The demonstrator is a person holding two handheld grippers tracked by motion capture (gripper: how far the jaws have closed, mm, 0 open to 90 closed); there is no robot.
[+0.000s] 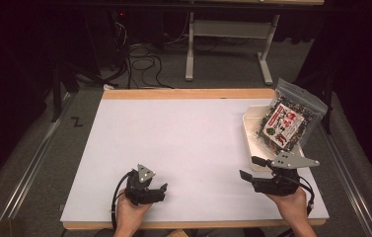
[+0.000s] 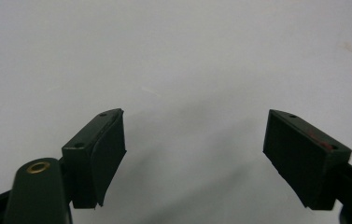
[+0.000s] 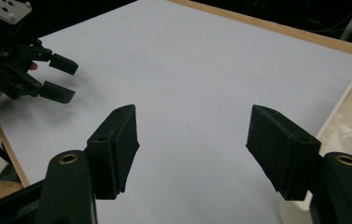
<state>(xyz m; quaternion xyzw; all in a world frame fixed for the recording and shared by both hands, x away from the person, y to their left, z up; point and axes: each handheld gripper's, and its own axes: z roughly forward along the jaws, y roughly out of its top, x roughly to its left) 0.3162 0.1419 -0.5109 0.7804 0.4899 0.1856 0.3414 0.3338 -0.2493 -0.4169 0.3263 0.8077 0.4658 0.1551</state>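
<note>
Two grippers, both spread wide and holding nothing. Working outward from the right gripper: the white tray starts just beyond its jaws, and the printed snack bag leans in that tray's far end — long axis tilting up and away from the hand. Left gripper sits well apart from the tray, over bare table — so I'd guess the right one reaches.
</note>
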